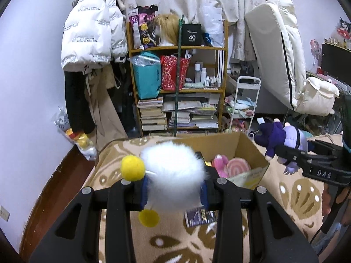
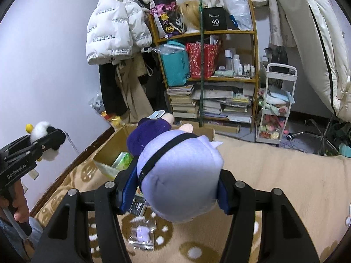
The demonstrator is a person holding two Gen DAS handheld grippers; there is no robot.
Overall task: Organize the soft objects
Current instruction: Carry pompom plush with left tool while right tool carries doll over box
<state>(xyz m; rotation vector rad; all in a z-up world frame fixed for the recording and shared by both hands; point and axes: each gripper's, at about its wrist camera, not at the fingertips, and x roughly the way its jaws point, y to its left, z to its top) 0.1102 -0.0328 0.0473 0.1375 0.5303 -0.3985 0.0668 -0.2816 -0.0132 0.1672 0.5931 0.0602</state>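
Overhead, the left gripper [image 1: 173, 188] has its fingers [image 1: 143, 191] closed on a fluffy white plush [image 1: 173, 171] with yellow pom-poms, held above the patterned bed cover [image 1: 285, 192]. At two o'clock from it, the right gripper [image 2: 173, 194] clamps a lavender-headed doll [image 2: 179, 175] in purple clothes. Between them at twelve o'clock sits an open cardboard box [image 1: 245, 146] holding pink plush toys [image 1: 230, 166].

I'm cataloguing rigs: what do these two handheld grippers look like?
Both are black plastic with ribbed struts and silver bolts. Blue pads line the fingers. The right gripper reads "DAS" in white; the left gripper reads "GenRobot.AI". A bare hand holds its handle.
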